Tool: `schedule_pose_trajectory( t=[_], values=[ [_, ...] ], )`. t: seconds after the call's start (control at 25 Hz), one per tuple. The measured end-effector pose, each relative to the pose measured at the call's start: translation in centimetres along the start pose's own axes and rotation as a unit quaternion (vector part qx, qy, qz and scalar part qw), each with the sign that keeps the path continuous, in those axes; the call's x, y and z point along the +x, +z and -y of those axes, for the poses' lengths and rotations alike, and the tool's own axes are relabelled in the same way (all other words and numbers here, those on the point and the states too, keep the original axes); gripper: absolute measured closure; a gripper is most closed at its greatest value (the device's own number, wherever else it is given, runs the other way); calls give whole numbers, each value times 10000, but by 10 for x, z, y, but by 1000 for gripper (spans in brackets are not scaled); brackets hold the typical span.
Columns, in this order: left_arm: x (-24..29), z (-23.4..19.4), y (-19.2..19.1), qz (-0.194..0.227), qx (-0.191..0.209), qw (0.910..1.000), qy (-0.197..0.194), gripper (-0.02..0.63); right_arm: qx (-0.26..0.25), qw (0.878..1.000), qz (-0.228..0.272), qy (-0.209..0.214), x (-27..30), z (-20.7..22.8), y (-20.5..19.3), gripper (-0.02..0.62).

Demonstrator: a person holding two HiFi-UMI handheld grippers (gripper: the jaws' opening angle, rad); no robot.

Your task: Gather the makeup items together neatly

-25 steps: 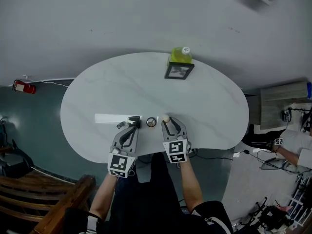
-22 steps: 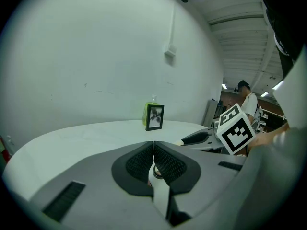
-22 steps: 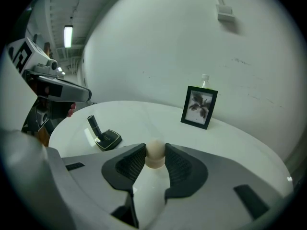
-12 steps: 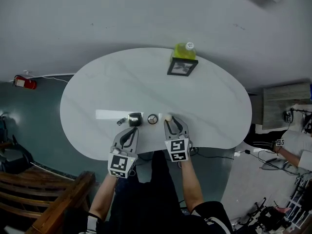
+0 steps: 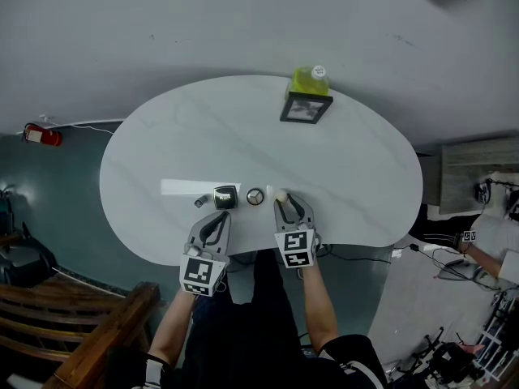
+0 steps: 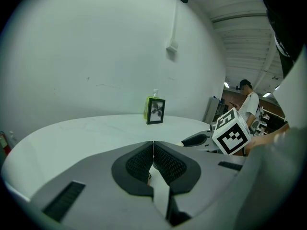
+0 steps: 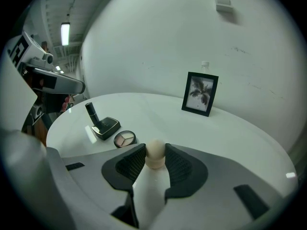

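A beige makeup sponge (image 7: 155, 151) sits between the pads of my right gripper (image 7: 155, 158), which is shut on it just right of the other items. In the head view the sponge (image 5: 280, 194) is close beside a round eyeshadow palette (image 5: 255, 196). Left of that lie a black compact (image 5: 225, 196) and a small dark tube (image 5: 200, 202). In the right gripper view the tube (image 7: 91, 111) stands upright on the compact (image 7: 107, 127), with the palette (image 7: 125, 138) nearer. My left gripper (image 5: 219, 215) hovers just in front of the compact, its jaws shut and empty (image 6: 153, 146).
The white oval table (image 5: 340, 168) has a black photo frame (image 5: 306, 108) and a yellow-green bottle (image 5: 310, 80) at its far edge. A person (image 5: 491, 245) works at the right. A wooden bench (image 5: 73, 339) stands at the lower left.
My right gripper has sunk slightly toward the table with the sponge in it. The left gripper and the items on the table have stayed put.
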State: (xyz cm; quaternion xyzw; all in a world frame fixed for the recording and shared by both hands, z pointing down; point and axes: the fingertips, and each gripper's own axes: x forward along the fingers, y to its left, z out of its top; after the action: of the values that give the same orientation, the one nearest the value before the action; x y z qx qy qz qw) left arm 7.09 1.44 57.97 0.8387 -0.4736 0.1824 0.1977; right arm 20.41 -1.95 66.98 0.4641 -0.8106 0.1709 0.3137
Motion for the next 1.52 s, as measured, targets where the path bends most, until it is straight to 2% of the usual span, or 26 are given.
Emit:
schedule_pose_trajectory(
  t=[0.64, 0.8, 1.0, 1.28, 1.52],
  values=[
    [2, 0, -2, -27, -15, 10000, -17, 586, 111, 9999, 70, 4, 2, -2, 1, 449],
    [2, -1, -1, -15, -6, 10000, -4, 586, 140, 9999, 74, 22, 2, -3, 1, 414],
    [0, 0, -1, 12, -11, 10000, -7, 586, 160, 9999, 52, 23, 1, -3, -1, 410],
    [-4, 0, 11, 85, 49, 9999, -18, 586, 64, 9997, 245, -39, -12, 1, 22, 410],
    [-14, 0, 39, 317, 192, 9993, 18, 586, 33, 9978, 643, -151, -37, 6, 58, 410]
  ],
)
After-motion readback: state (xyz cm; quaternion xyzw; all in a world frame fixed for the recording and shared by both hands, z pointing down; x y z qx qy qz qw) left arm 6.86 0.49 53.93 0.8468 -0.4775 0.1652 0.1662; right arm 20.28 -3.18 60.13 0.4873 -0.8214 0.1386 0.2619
